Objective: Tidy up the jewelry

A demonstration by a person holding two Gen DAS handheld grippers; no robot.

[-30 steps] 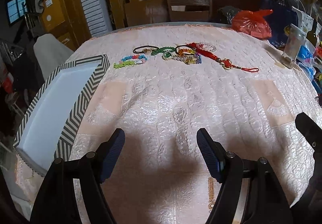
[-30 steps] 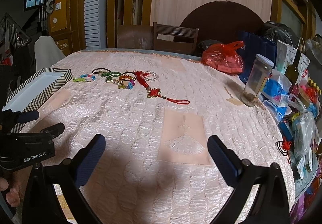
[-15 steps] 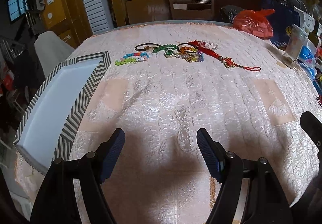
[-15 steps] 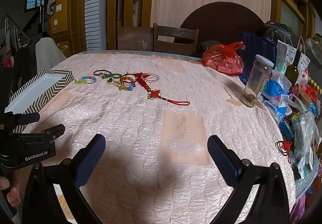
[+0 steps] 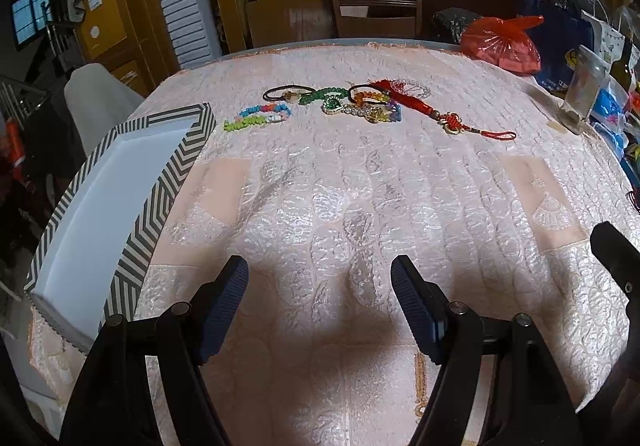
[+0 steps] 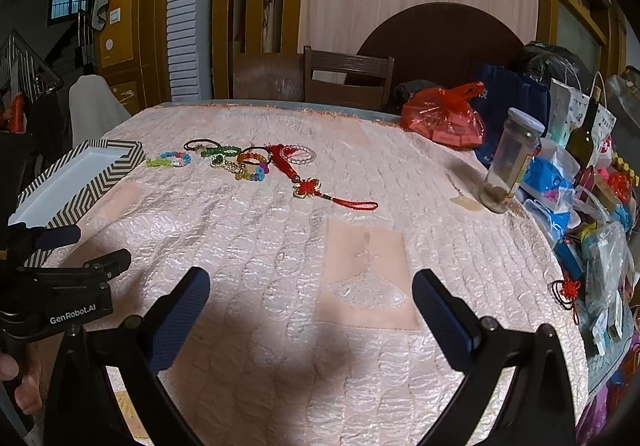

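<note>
A: Status of both tools?
B: Left gripper (image 5: 320, 298) low over the near bench (image 5: 360, 205), jaws spread, nothing between them. Right gripper (image 6: 310, 310) likewise — jaws wide apart, empty, over the pink embossed cloth.

A: Jewelry location?
B: Clustered at the far side of the bench, well apart from both tools. Pastel bead bracelets (image 5: 258, 116) lie nearest the tray; a black hair tie (image 5: 286, 92), green bead strand (image 5: 324, 97) and multicolour bracelets (image 5: 376, 107) overlap; a red tassel knot charm (image 5: 452, 121) trails toward the right.

A: Tray?
B: Chevron-edged white tray (image 5: 108, 189) at the left bench edge — jar (image 6: 510, 161) and red bag (image 6: 442, 115) on the right.
</note>
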